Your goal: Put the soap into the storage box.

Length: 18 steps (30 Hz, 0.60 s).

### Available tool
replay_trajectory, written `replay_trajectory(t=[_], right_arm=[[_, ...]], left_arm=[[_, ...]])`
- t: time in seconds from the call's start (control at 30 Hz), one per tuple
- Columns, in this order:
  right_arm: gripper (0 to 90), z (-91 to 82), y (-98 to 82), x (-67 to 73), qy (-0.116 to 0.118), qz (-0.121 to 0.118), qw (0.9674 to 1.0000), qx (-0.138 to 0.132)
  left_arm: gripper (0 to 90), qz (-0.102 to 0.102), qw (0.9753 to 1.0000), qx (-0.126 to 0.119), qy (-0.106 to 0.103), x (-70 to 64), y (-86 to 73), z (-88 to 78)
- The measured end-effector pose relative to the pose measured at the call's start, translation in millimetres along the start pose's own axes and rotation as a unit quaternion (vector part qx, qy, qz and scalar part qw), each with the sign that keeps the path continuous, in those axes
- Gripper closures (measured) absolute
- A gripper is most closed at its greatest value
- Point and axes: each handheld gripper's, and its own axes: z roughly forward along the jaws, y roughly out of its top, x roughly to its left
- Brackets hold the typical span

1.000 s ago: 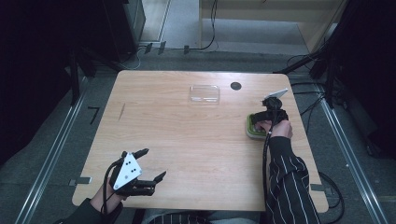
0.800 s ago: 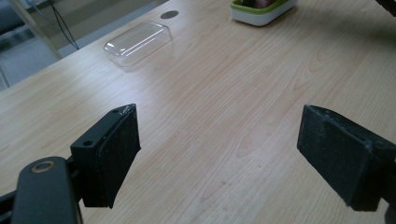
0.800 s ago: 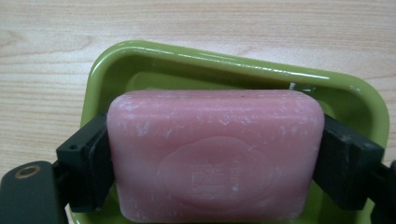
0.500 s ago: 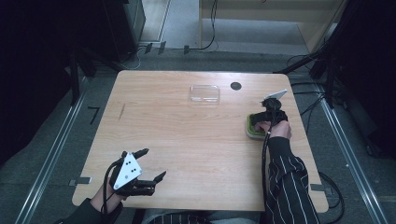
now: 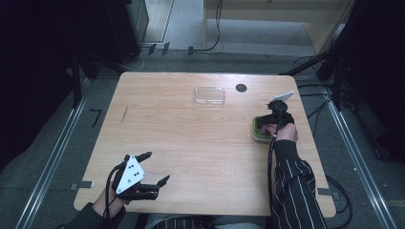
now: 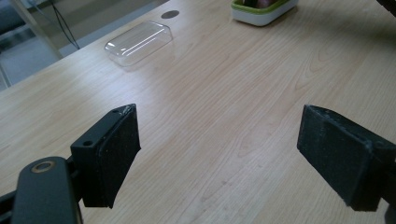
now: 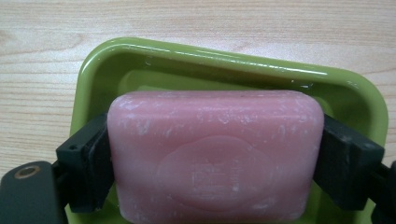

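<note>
**Soap gripped in its dish, nothing moved in the last second**

Change: next to none. Against the two earlier high views, the right claw sits at the same spot over the green soap dish at the right of the frame, and the left claw stays parked at the lower left of the counter. My reading: the grasp is settled and a lift out of the dish has not begun (the bar looks low inside the rim).

Right claw: closed on the pink soap bar. In the right gripper view its two black jaws press on the bar's short ends, one at frame left and one at frame right.

Left claw: wide open, holding nothing; bare wood lies between its jaws in the left gripper view.

Where the soap is: inside the dish, broad stamped face towards the camera, green rim visible above and to both sides.

Axis: the bar's long axis runs left to right across the right gripper view, in line with the dish's long side, which tilts slightly down to the right. The jaws span that length. Neither end differs, so no pointing direction.

Also noted: clear plastic lid at upper centre of the high view, well apart from the dish.
</note>
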Motion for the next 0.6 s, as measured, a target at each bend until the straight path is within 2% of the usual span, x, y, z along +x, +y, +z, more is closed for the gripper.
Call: replay_trajectory(t=[0.6], right_arm=[[13.3, 2.7, 0.0, -0.3, 0.002, -0.007, 0.9999, 0.009]], left_arm=[[14.0, -0.002, 1.0000, -0.001, 0.001, 0.3, -0.2, -0.1]])
